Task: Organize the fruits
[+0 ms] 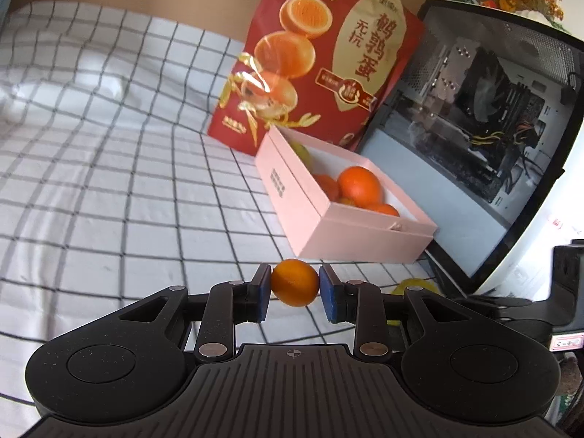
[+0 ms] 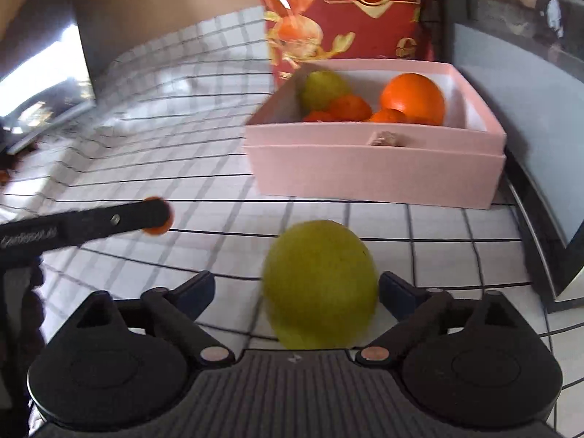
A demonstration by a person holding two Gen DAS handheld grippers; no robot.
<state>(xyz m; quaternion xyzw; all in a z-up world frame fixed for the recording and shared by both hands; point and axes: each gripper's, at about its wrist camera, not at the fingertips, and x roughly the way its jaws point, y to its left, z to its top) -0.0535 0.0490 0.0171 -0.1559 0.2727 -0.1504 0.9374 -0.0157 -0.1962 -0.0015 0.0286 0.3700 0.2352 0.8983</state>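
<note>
Left gripper (image 1: 295, 284) clamping small orange (image 1: 294, 282), right gripper (image 2: 296, 294) spread wide, seemingly clear of green fruit (image 2: 320, 284)

Checked cloth (image 1: 109, 182) bears pink box (image 1: 314, 219), red bag (image 1: 292, 91), green fruit (image 2: 321, 284).

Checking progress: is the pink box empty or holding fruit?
Holding fruit: the pink box contains several oranges and one green fruit.

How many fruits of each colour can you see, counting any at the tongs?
Orange fruit: 5. One is held in the left tongs, and four show in the box.
Green fruit: 2. One lies between the open right tongs, and one is in the box.
Total: 7 in view.
</note>
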